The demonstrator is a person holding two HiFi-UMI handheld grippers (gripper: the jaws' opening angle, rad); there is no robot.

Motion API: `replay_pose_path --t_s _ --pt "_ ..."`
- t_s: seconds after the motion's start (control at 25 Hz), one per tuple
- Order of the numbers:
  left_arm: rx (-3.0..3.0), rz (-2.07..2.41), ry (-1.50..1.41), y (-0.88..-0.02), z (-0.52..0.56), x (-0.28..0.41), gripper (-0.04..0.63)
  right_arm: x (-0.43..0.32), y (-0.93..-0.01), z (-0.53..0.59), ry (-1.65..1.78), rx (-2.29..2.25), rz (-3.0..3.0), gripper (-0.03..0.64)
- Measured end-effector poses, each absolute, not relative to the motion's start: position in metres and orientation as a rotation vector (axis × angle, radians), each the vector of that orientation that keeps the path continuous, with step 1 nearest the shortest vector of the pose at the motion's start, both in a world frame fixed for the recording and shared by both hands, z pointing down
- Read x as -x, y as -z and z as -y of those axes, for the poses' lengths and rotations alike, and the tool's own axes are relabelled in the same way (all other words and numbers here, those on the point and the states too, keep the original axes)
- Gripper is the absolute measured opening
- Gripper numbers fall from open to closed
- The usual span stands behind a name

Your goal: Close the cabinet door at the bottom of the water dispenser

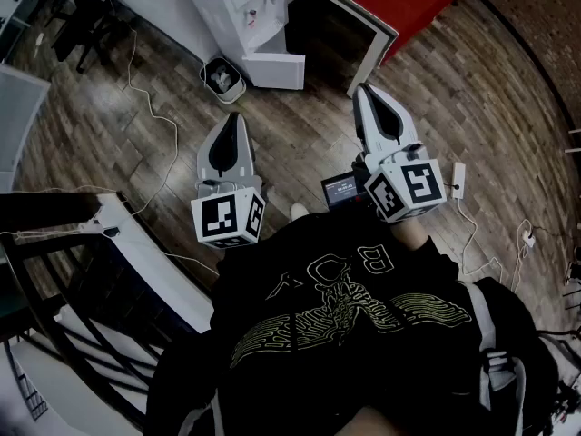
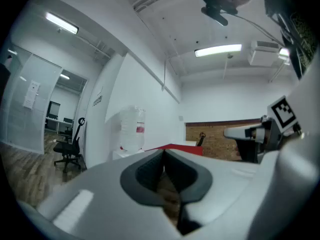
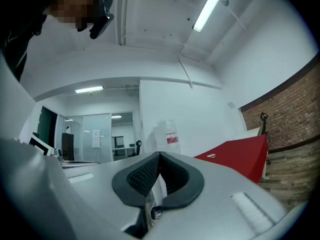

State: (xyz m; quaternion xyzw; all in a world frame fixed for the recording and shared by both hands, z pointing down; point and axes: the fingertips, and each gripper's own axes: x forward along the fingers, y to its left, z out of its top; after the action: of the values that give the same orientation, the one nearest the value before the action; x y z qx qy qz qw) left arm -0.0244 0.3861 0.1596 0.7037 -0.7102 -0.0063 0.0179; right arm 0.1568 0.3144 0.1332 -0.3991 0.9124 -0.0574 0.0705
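Before the water dispenser (image 1: 238, 5): left gripper (image 1: 233, 118), right gripper (image 1: 365, 91) (both closed, empty); approach step, open cabinet door (image 1: 276, 69) awaits pushing.

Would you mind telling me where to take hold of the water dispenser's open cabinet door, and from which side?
Take the cabinet door by its free edge, farthest from the water dispenser, coming from the front. It stands swung out, so that edge is exposed and probably gives the easiest swing.
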Motion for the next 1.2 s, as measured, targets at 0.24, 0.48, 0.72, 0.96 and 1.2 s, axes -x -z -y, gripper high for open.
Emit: replay_pose_path --t_s 0.24,0.48,0.72,0.96,1.2 --pt "-2.164 2.213 0.022 -0.166 -0.394 0.040 0.008 -0.159 -0.143 -0.332 0.172 1.243 -2.772 -0.005" --pt "-2.109 2.193 -0.010 -0.192 -0.369 0.055 0.008 -0.152 -0.158 -0.306 0.210 1.264 -2.798 -0.005" --pt "-2.140 2.232 -0.074 -0.195 -0.299 0.063 0.008 -0.126 -0.163 -0.238 0.165 1.214 -2.828 -0.005" --pt "-2.181 2.271 -0.145 -0.175 -0.206 0.063 0.008 -0.115 -0.152 -0.141 0.139 1.200 -2.842 -0.005" --pt "-2.164 2.284 -0.187 -0.173 -0.158 0.075 0.008 -0.101 -0.163 -0.085 0.204 1.189 -2.862 -0.005"
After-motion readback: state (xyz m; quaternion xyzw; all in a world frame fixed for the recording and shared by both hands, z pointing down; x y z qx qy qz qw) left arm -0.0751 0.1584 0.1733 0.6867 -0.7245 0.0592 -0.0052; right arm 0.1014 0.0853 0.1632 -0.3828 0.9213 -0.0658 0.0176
